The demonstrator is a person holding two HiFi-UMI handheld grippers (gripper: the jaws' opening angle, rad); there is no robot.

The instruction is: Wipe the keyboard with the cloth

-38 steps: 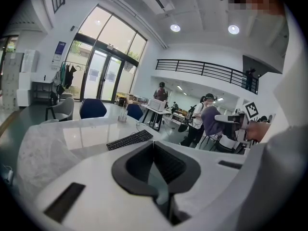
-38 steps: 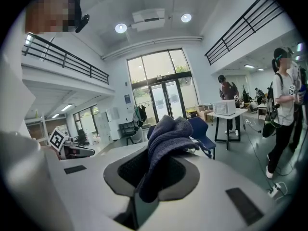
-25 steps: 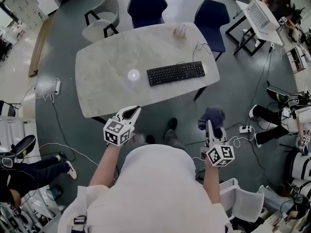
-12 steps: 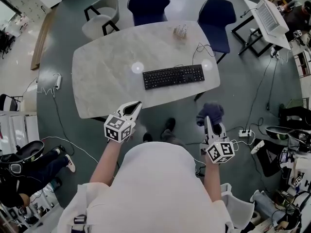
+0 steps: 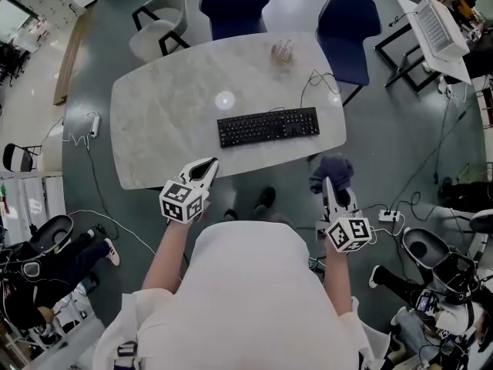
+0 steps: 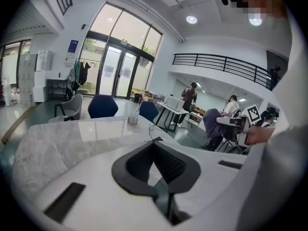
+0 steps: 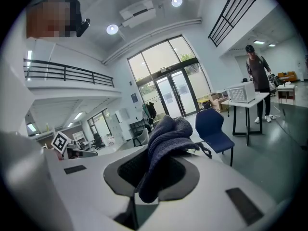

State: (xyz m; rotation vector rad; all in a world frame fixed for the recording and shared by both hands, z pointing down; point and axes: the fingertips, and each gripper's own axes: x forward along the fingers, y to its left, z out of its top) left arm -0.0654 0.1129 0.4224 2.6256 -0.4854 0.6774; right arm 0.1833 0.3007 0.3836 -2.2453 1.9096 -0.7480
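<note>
The keyboard (image 5: 268, 126) lies on the right half of the pale counter (image 5: 162, 122), close to its near edge, with its cable (image 5: 312, 83) running toward the far right corner. The dark cloth (image 5: 331, 172) is off the counter, bunched and pinched in the right tongs (image 5: 333, 185) just short of the near right corner. The left tongs (image 5: 205, 168) are pressed together on nothing, with their tips at the counter's near edge, left of the keyboard.

The cloth (image 5: 333, 171) hides the right gripper (image 5: 331, 188) at its jaw tips; the small object (image 5: 283, 50) on the table (image 5: 154, 129) is unidentifiable.
</note>
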